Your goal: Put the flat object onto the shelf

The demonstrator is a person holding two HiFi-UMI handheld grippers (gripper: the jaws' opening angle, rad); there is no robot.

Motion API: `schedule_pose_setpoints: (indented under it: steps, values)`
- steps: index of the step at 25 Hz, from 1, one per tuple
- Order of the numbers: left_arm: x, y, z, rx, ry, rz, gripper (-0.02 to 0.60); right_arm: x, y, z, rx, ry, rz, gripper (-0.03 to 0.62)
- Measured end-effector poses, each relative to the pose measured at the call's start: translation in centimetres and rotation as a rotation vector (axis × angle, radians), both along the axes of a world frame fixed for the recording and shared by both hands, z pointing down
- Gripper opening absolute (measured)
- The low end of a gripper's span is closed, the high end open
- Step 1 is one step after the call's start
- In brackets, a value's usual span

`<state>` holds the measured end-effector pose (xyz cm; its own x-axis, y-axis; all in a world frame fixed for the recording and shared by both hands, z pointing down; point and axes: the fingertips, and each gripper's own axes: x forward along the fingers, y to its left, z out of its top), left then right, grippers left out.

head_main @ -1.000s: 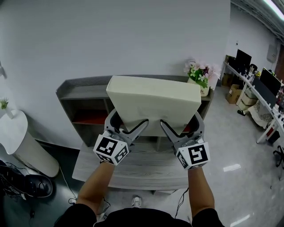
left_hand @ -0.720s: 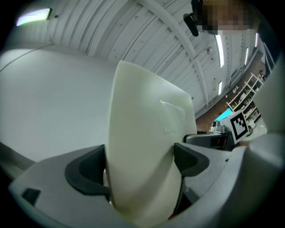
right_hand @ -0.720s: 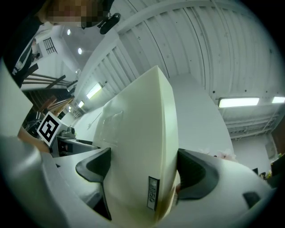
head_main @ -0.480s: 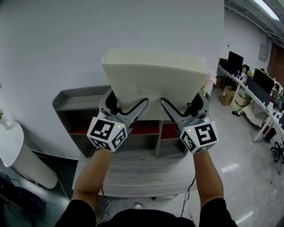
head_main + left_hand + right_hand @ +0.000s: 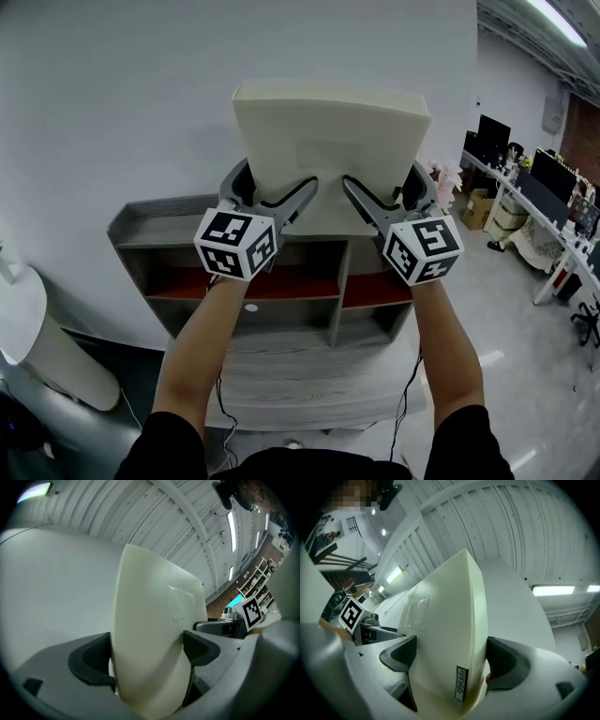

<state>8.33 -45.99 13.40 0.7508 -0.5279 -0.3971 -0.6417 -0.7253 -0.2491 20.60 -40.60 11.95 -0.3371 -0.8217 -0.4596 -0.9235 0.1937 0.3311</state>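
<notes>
1. Up in front of the white wall (image 5: 112, 84), the slab (image 5: 330, 150) is held by its lower edge, nearly upright, with its broad face toward the head camera.
2. On the slab's lower left part, the left gripper (image 5: 270, 195) has its jaws clenched, with one dark pad (image 5: 91, 660) pressed on each face.
3. On the lower right part, the right gripper (image 5: 384, 195) is clamped the same way. A small label (image 5: 460, 684) sits on the slab's narrow edge between its jaws.
4. Both grippers are side by side but apart, with their marker cubes turned toward the person and both forearms (image 5: 192, 361) stretched forward.
5. Below the grippers, the shelf (image 5: 187, 281) stands against the wall. It is grey, with red-backed compartments. The slab is above the shelf's top board and does not rest on it.
6. Off the shelf's left end is a white round stand (image 5: 42, 328). Desks (image 5: 539, 202) with monitors run along the far right.
</notes>
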Motion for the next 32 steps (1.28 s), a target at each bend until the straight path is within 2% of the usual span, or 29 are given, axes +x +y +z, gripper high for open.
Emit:
schedule_pose_setpoints:
  steps: [5, 13, 19, 32]
  values:
    - [1.3, -3.3, -0.8, -0.044, -0.014, -0.007, 0.466, 1.3, -3.4, -0.8, -0.055, -0.028, 0.007, 0.448]
    - [1.6, -7.5, 0.3, -0.14, -0.008, -0.026, 0.468, 1.6, -8.0, -0.1, -0.152, -0.046, -0.001, 0.454]
    - [2.0, -8.9, 0.6, -0.16, -0.003, -0.024, 0.468, 1.9, -9.4, 0.0, -0.174, -0.042, 0.003, 0.457]
    - [2.8, -10.6, 1.6, -0.165, -0.015, -0.052, 0.476, 3.1, -11.6, 1.4, -0.201, -0.104, -0.054, 0.46]
